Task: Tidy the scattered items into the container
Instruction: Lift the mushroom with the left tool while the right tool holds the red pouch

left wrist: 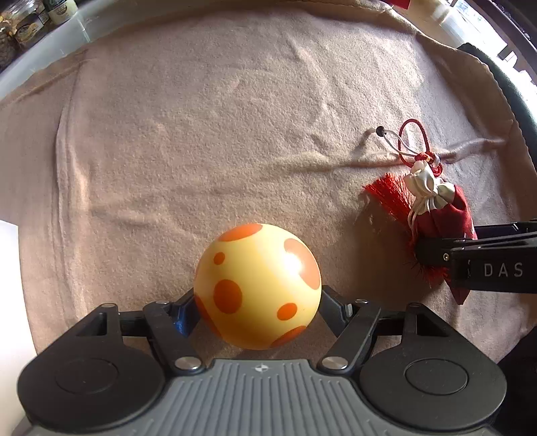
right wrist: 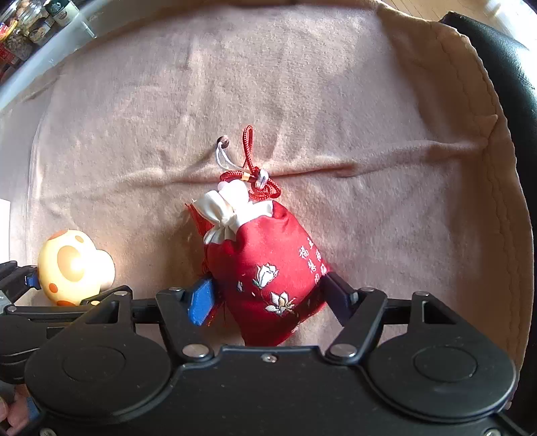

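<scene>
My left gripper [left wrist: 257,302] is shut on a yellow ball with orange spots [left wrist: 257,285], its jaws pressing both sides. The ball also shows at the left of the right wrist view [right wrist: 72,266]. My right gripper [right wrist: 268,295] is shut on a red drawstring pouch [right wrist: 265,275] with white flowers, white top, red cord and tassel. The pouch lies on the pink blanket [right wrist: 302,100]. In the left wrist view the pouch [left wrist: 439,214] is at the right, with the right gripper's fingers [left wrist: 436,251] on its lower part. No container is in view.
The pink blanket [left wrist: 201,117] has creases and a ridge across the middle. Jars [right wrist: 23,30] stand on a white ledge at the far left. A black padded chair edge [right wrist: 503,60] rises at the right. A white object [left wrist: 10,268] sits at the left edge.
</scene>
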